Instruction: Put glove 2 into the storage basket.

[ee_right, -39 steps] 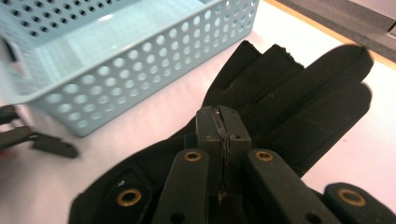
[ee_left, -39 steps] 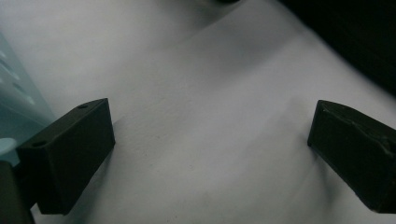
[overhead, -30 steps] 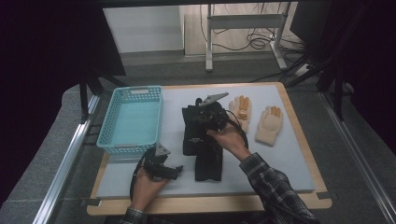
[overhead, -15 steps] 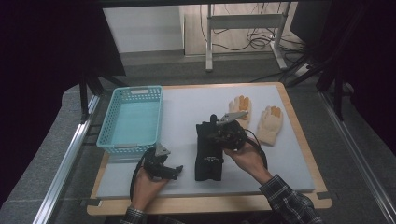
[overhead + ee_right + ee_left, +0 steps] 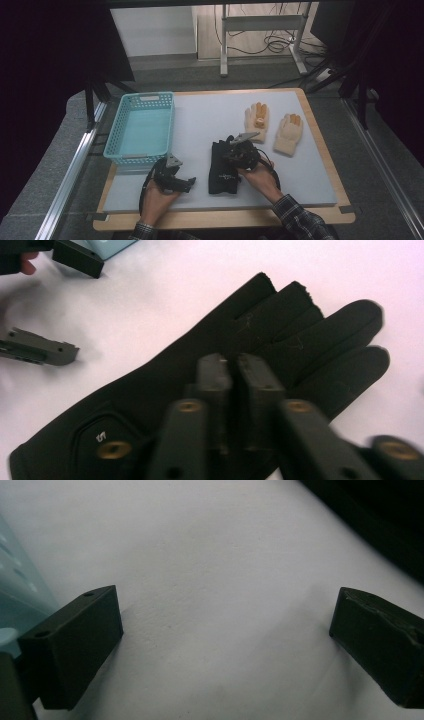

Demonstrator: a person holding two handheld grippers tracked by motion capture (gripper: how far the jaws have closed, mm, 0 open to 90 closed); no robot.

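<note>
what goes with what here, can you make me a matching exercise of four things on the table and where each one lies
Things:
1. turquoise basket
2. black glove
3. pair of cream gloves
4. left hand-held gripper

Places:
A. far right part of the mat, side by side
B. left edge of the mat, standing empty
C. near edge of the mat, just in front of the basket
D. middle of the mat, lying flat under the right hand-held gripper

Pairs: 1-B, 2-D, 3-A, 4-C
</note>
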